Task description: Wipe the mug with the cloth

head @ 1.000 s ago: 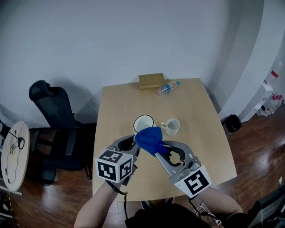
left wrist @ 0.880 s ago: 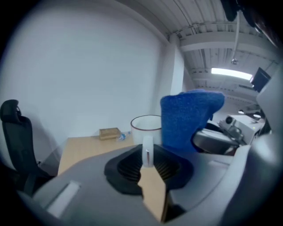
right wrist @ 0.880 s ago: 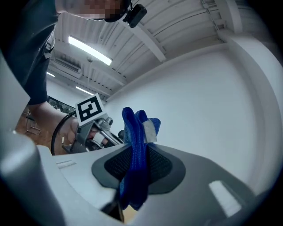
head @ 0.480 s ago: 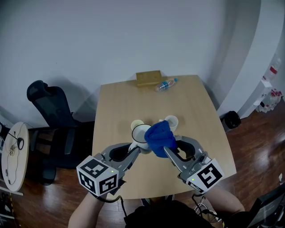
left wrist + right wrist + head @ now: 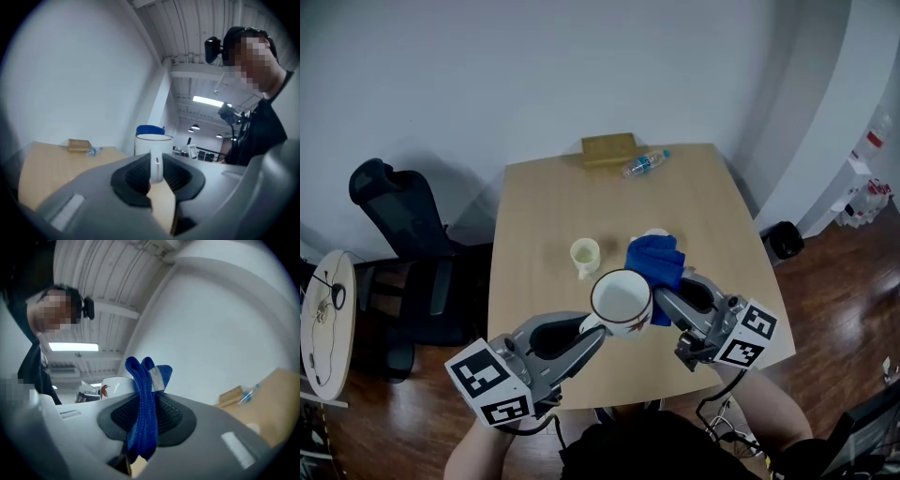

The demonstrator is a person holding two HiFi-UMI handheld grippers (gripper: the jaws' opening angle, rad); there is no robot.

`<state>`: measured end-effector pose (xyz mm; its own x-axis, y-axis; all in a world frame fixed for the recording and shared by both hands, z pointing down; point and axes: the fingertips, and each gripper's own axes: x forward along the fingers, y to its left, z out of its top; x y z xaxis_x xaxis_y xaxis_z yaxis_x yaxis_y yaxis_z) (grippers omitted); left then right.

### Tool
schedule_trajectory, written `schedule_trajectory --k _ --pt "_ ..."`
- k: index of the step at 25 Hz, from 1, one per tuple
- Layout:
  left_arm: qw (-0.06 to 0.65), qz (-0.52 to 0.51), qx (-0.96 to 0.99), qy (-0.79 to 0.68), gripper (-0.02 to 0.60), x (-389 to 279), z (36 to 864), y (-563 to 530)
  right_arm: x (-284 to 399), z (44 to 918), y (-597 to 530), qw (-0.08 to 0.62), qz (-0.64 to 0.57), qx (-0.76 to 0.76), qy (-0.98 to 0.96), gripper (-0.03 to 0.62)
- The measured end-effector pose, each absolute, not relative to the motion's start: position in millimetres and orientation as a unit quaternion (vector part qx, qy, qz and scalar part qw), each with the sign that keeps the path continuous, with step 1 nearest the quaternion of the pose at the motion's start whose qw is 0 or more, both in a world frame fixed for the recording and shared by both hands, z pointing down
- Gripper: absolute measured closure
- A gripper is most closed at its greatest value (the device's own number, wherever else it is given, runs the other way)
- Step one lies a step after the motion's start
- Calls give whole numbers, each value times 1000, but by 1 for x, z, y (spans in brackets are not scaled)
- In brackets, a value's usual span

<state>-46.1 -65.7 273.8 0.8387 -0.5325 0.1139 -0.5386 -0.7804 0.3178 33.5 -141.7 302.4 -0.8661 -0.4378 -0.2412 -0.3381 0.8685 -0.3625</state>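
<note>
A white mug [image 5: 621, 302] with a red leaf mark hangs above the table, open mouth toward the head camera. My left gripper [image 5: 596, 329] is shut on its handle [image 5: 156, 165]; in the left gripper view the mug [image 5: 153, 144] stands upright just past the jaws. My right gripper [image 5: 662, 298] is shut on a folded blue cloth [image 5: 655, 264], which sits right beside the mug's right rim. The right gripper view shows the cloth [image 5: 143, 399] pinched between the pads, with the mug [image 5: 114, 386] just behind it on the left. Whether cloth and mug touch is unclear.
A small cream cup [image 5: 585, 255] stands on the wooden table [image 5: 544, 216], and another white cup [image 5: 653, 233] peeks out behind the cloth. A wooden box [image 5: 608, 147] and a water bottle [image 5: 645, 163] lie at the far edge. A black office chair [image 5: 394, 220] stands to the left.
The left gripper has lifted the mug off the table, toward the head camera. The right gripper carried the cloth from the mug's left front round to its right side.
</note>
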Motion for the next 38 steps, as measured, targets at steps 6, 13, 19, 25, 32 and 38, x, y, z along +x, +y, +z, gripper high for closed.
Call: schedule_trajectory --k 6,13,19,25,32,38 --pt "155 -14 979 -132 517 -23 240 -18 27 289 -109 243 -293 70 922 499" --pt "163 25 986 -27 517 0 250 18 -7 286 -50 204 -340 260 880 499" --pt "182 -22 975 -125 517 -27 249 -12 15 295 -97 243 -333 142 900 499" --pt "156 -1 911 -381 517 -92 269 -88 64 287 -151 191 -198 -190 942 499" --pt "177 -22 862 -474 515 -99 276 -139 -17 264 -100 83 76 -281 953 499" --pt "178 -60 875 -445 517 -79 253 -138 -15 262 -107 84 57 -321 942 499"
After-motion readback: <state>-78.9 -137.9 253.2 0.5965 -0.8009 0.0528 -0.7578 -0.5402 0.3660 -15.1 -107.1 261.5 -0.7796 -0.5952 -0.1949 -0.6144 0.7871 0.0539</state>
